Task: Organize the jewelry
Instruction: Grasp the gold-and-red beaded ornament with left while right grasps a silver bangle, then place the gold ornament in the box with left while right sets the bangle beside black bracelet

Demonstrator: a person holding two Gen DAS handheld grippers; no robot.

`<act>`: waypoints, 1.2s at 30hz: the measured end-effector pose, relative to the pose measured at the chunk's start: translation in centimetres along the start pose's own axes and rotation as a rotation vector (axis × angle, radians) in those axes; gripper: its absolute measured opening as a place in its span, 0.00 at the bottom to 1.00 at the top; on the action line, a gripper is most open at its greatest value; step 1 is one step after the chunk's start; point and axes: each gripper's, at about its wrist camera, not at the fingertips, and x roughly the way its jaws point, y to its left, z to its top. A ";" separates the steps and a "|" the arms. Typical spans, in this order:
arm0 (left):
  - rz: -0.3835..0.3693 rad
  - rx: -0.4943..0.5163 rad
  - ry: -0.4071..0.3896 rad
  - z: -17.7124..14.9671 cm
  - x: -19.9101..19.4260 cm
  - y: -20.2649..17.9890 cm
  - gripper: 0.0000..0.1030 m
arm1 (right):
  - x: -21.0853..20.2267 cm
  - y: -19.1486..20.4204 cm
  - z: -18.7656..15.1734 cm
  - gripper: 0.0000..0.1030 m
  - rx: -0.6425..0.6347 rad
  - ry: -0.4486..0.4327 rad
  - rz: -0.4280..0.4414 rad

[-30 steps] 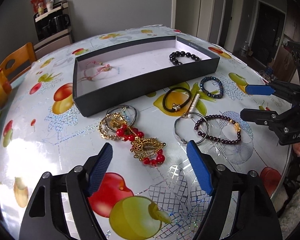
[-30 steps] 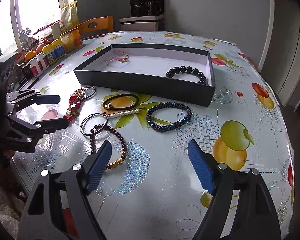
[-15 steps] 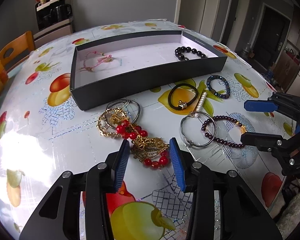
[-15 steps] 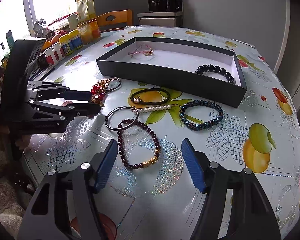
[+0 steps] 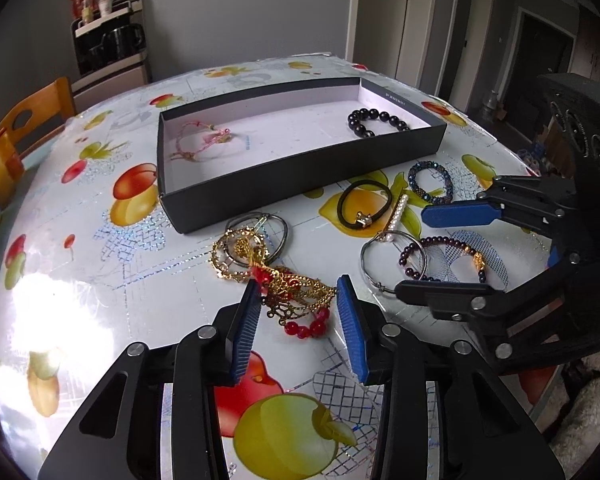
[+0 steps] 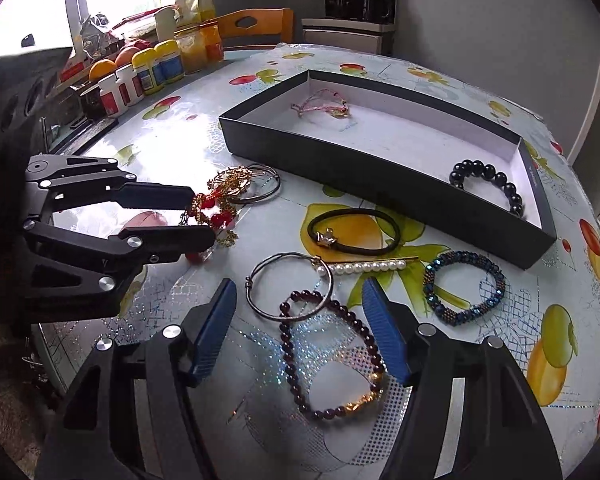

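Beside the black tray (image 5: 300,176), left claw (image 5: 298,304) jaws, just narrowed, straddled the gold-and-red necklace (image 5: 292,288) unclamped; right claw (image 6: 300,312) stood apart over the garnet bracelet (image 6: 328,360).

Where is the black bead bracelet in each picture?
Left wrist view: black bead bracelet lies in the black tray's far right corner.
Right wrist view: the bracelet lies at the tray's right end.
Shared landmark: the pink cord bracelet at the other end.

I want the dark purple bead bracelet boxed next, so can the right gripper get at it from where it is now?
Probably yes. The right gripper stands open right over the dark purple bead bracelet. One catch: the silver bangle overlaps the bracelet's far end and might come along.
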 end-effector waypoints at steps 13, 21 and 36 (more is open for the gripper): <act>-0.010 -0.016 -0.041 0.0 -1.8 1.4 0.40 | 1.5 1.2 0.6 0.49 -0.041 0.036 -0.023; -0.004 0.003 -0.065 0.5 -3.0 1.2 0.40 | 0.3 1.3 0.9 0.49 -0.036 0.002 -0.007; 0.022 0.060 -0.171 6.5 -7.2 2.2 0.40 | -4.6 -2.7 4.5 0.49 0.036 -0.128 -0.004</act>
